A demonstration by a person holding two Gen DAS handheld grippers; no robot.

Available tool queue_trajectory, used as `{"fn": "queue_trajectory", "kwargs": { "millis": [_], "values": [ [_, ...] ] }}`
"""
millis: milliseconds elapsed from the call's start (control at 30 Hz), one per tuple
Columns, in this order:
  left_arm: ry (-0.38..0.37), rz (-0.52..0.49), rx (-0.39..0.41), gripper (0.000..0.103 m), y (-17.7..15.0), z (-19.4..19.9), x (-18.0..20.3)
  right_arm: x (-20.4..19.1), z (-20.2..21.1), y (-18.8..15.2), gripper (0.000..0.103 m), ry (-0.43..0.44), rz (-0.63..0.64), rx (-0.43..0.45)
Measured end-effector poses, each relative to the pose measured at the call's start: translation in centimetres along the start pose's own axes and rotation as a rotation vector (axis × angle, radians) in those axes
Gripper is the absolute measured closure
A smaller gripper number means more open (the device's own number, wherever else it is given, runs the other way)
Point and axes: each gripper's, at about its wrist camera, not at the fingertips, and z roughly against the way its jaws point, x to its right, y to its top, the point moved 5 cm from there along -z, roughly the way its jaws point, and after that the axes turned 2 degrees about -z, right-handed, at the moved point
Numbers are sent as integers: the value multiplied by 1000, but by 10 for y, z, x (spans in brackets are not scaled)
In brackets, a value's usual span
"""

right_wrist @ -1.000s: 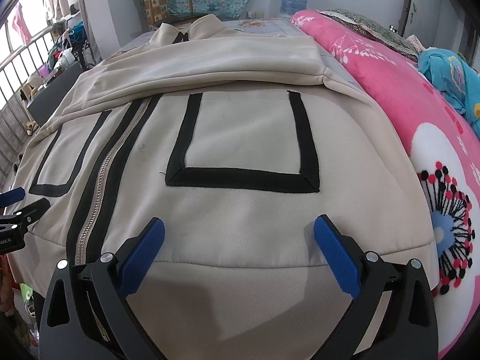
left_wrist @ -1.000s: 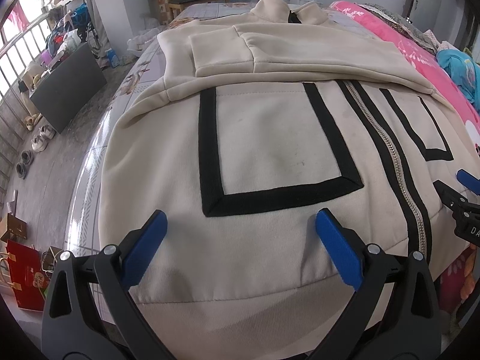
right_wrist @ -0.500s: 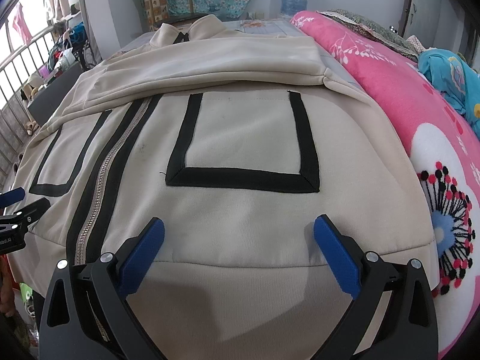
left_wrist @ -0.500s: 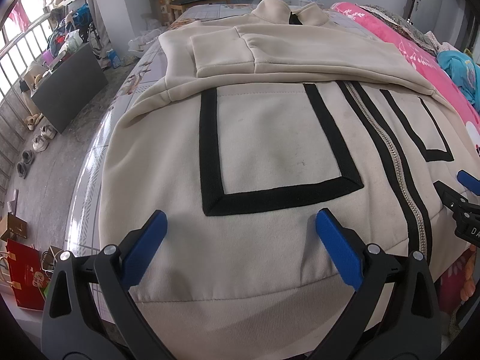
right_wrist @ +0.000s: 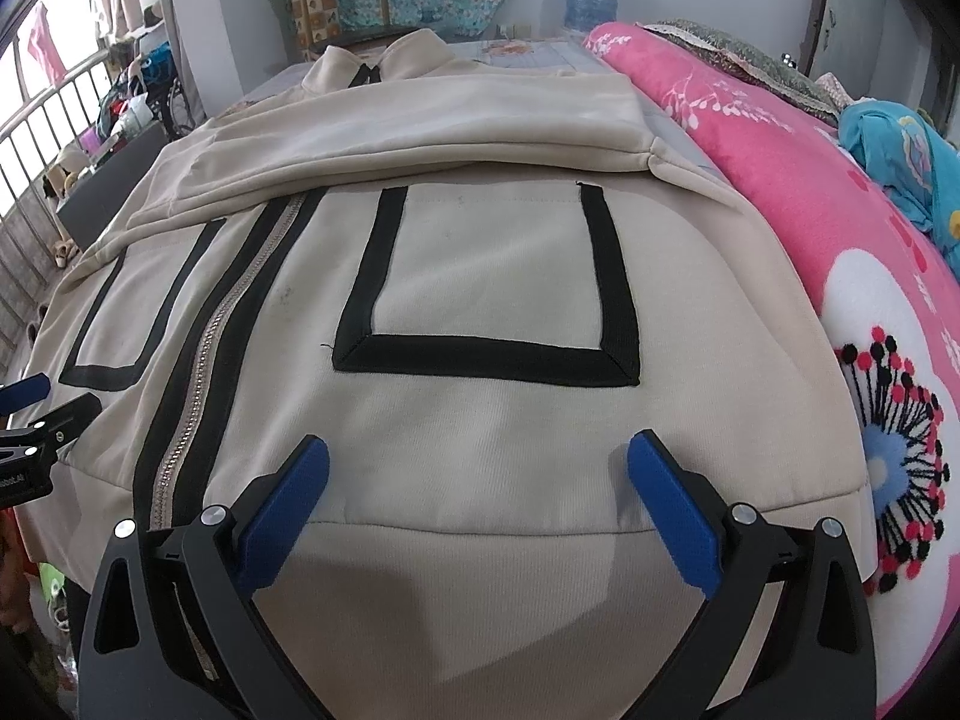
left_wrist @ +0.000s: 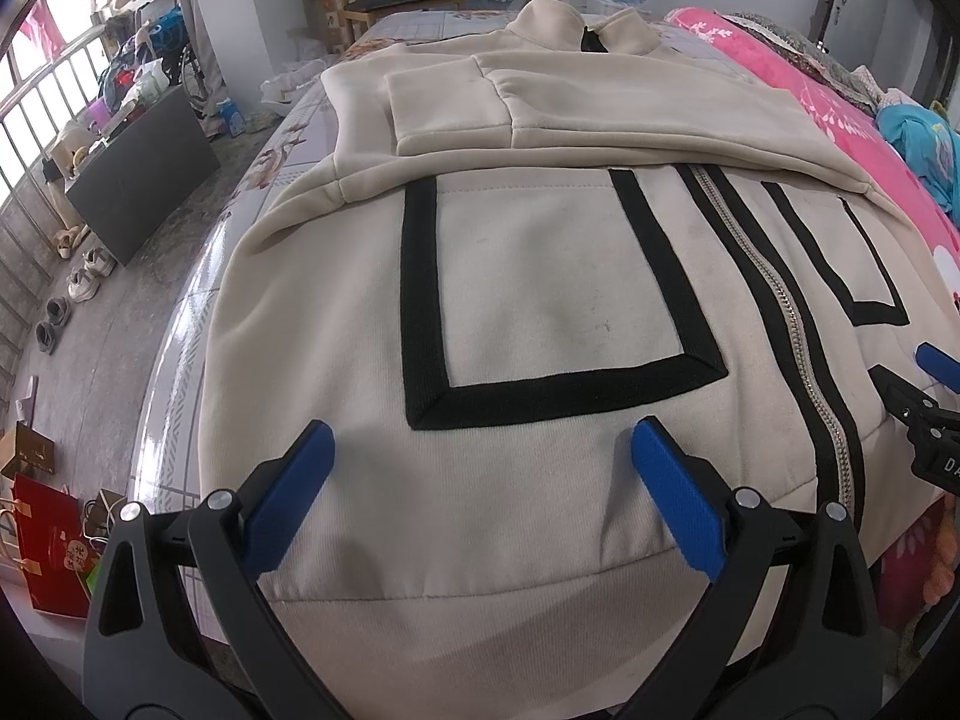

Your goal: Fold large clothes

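A large beige zip jacket (left_wrist: 540, 276) with black-trimmed pockets lies flat on the bed, both sleeves folded across its chest; it also shows in the right wrist view (right_wrist: 492, 276). My left gripper (left_wrist: 480, 450) is open and empty, hovering just above the hem on the jacket's left half. My right gripper (right_wrist: 477, 462) is open and empty above the hem on the right half. Each gripper shows at the edge of the other's view, the right one (left_wrist: 924, 402) and the left one (right_wrist: 36, 414).
A pink flowered quilt (right_wrist: 840, 228) lies along the right side of the bed with a blue cloth (right_wrist: 900, 150) on it. On the left the bed edge (left_wrist: 180, 360) drops to the floor with shoes (left_wrist: 78, 276), a dark box (left_wrist: 144, 174) and a red bag (left_wrist: 48, 546).
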Motion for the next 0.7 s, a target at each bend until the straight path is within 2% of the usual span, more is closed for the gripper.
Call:
{"fn": "queue_trajectory", "kwargs": {
  "millis": [133,233,467,700],
  "values": [
    [0,0,0,6,0,0,0,-3,9,3,6,83,-33,-1],
    [0,0,-1,7,0,0,0,-15,17,3,6,113,9,26],
    [0,1,-2,7,0,0,0,-41,13,-4,6,117,97,26],
    [1,4,-4,7,0,0,-1,-37,7,-5,6,130,76,21]
  ]
}}
